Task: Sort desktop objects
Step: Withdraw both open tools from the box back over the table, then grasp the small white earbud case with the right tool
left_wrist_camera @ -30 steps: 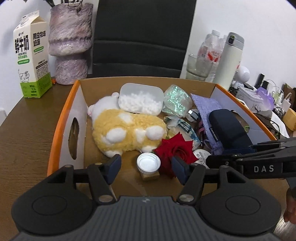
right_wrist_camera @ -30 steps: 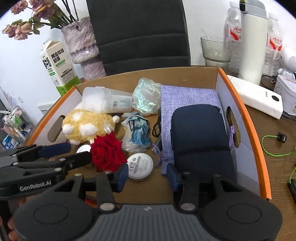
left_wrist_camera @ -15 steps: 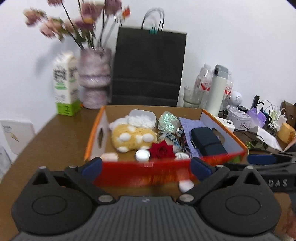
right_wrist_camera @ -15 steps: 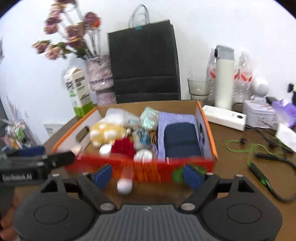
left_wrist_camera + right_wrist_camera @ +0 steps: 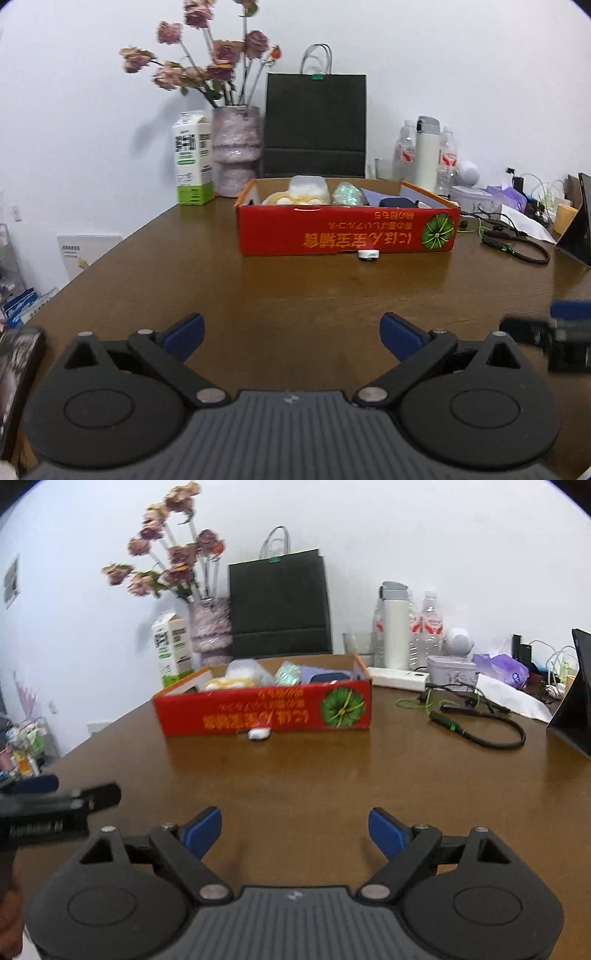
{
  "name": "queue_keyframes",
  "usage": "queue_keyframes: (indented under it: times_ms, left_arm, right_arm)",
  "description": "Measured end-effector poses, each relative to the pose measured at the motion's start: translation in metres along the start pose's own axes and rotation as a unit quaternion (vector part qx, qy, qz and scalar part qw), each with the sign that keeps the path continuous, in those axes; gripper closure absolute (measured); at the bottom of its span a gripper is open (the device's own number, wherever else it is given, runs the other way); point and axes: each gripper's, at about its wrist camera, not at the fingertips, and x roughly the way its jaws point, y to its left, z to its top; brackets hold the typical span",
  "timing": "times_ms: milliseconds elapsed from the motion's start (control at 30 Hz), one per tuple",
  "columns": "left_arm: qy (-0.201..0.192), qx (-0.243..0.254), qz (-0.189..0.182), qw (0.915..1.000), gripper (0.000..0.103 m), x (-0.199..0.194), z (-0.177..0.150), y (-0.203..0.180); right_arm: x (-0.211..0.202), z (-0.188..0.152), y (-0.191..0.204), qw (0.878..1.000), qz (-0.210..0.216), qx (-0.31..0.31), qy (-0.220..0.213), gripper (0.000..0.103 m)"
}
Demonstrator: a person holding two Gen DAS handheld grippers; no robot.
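While both tongs hover low over the near end, a brown wooden table (image 5: 295, 295) stretches away to a white wall. At its far middle sits a red cardboard box (image 5: 347, 230) – a yellow plush toy (image 5: 291, 199) and other objects inside. A small white piece (image 5: 368, 254) lies just before it. The left gripper (image 5: 291, 332) gapes fully, empty; the right gripper (image 5: 295, 830) – jaws opening – holds nothing.

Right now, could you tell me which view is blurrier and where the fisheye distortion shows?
Right wrist view: softer, the red box print and the flowers are smeared. Left wrist view: sharper, box lettering legible, only the right gripper at the edge blurred. Both: table edges bow, corners vignette dark.
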Motion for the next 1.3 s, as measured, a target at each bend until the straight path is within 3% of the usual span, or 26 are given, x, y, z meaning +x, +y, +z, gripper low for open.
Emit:
queue_keyframes:
  times_ms: [100,233,567,767,967,1167,1300]
  left_arm:
    - [0.017,-0.004,-0.017,0.9997,0.000,-0.001,-0.006,0.001]
    - [0.022,-0.011,-0.032,0.9992,0.000,-0.003,-0.013,-0.002]
    - [0.033,-0.008,-0.030,0.9990,0.000,0.004,-0.015,-0.009]
    - [0.054,0.002,-0.017,0.9984,0.000,0.020,-0.006,-0.006]
    - [0.063,-0.009,-0.030,0.9975,0.000,0.043,0.014,0.002]
    - [0.054,0.014,-0.027,0.9981,0.001,0.090,0.043,0.011]
    - [0.070,0.022,-0.029,0.9969,0.004,0.132,0.057,0.024]
  right_arm:
    - [0.001,-0.014,0.006,1.000,0.000,-0.007,0.023,0.008]
    - [0.002,-0.015,0.011,1.000,0.009,-0.007,0.024,0.008]
    - [0.011,-0.014,0.007,0.999,-0.010,-0.001,0.038,0.008]
    - [0.023,-0.007,0.010,0.999,0.007,-0.001,0.045,0.008]
    - [0.048,0.016,0.016,0.999,0.022,-0.011,0.048,0.009]
    - [0.096,0.053,0.021,0.998,0.021,-0.034,0.044,0.012]
    - [0.139,0.077,0.023,0.997,0.011,-0.049,0.054,0.020]
